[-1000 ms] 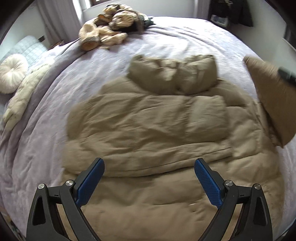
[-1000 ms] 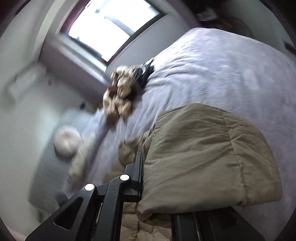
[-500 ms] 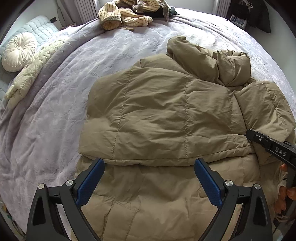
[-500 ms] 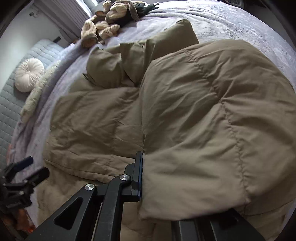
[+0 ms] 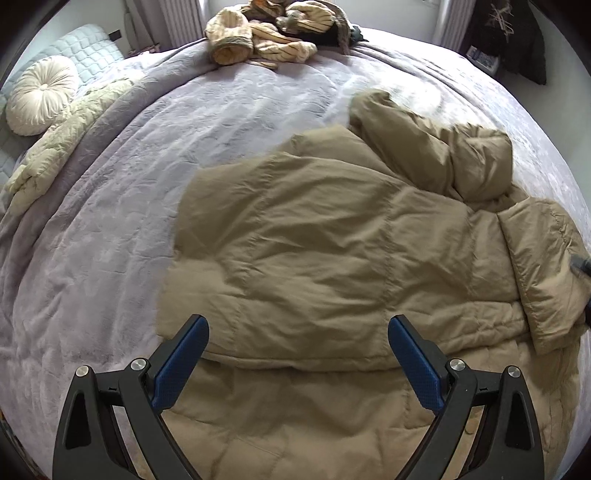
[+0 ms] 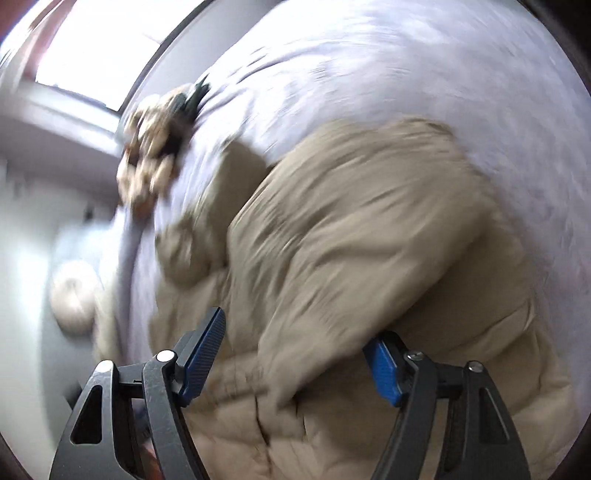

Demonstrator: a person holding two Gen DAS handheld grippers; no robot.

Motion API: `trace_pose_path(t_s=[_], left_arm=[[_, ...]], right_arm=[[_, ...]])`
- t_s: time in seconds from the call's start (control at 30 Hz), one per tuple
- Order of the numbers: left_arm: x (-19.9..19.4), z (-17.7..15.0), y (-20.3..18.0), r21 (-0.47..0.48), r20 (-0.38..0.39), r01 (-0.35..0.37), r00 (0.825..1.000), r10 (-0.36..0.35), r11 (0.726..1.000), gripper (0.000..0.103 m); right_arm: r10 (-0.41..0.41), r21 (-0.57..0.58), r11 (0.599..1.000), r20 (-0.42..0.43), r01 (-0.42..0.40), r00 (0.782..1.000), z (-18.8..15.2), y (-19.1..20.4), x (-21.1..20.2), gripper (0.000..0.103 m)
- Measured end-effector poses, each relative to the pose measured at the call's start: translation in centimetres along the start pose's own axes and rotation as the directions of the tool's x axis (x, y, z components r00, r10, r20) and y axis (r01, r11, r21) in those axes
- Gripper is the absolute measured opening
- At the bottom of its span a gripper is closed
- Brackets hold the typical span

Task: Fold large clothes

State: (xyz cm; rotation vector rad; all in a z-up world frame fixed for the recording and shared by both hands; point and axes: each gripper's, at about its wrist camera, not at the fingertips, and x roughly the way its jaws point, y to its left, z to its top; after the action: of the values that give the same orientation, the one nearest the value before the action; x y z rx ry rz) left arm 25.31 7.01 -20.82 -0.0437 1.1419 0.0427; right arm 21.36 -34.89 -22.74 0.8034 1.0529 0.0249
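Observation:
A tan puffer jacket [image 5: 332, 258] lies on the lilac bed cover [image 5: 184, 122], its sleeves folded across the body and the hood [image 5: 443, 155] bunched at the far right. My left gripper [image 5: 297, 363] is open and empty, hovering over the jacket's near hem. My right gripper [image 6: 291, 360] is open, its blue pads [image 6: 382, 371] on either side of the folded right sleeve [image 6: 351, 229]; this view is motion-blurred. The right gripper's dark edge shows at the right border of the left wrist view [image 5: 583, 264].
A pile of striped beige clothes [image 5: 273, 33] lies at the far edge of the bed. A round cream cushion [image 5: 40, 92] and a pale quilted blanket [image 5: 66, 129] lie at the left. Dark items hang at the back right wall [image 5: 517, 40].
My right gripper carried the right sleeve over the jacket body, then opened and let it go. The left gripper stayed open and shifted left, so the jacket appears further right.

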Motion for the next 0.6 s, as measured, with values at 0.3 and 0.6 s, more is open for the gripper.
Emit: trace_pose_path(t_s=[0.3, 0.6], left_arm=[[-0.9, 1.7, 5.2, -0.093, 0.038, 0.096, 0.995, -0.093, 0.991, 0.098], [-1.3, 3.2, 6.5, -0.178, 0.065, 0.411, 0.911, -0.406, 0.894, 0.098]], right_arm=[[0.065, -0.42, 0.905, -0.035, -0.074, 0.997, -1.5, 11.3, 3.4, 0.009], [-0.124, -0.647, 0.759, -0.262, -0.079, 0.957, -9.5, 16.0, 10.1, 0.067]])
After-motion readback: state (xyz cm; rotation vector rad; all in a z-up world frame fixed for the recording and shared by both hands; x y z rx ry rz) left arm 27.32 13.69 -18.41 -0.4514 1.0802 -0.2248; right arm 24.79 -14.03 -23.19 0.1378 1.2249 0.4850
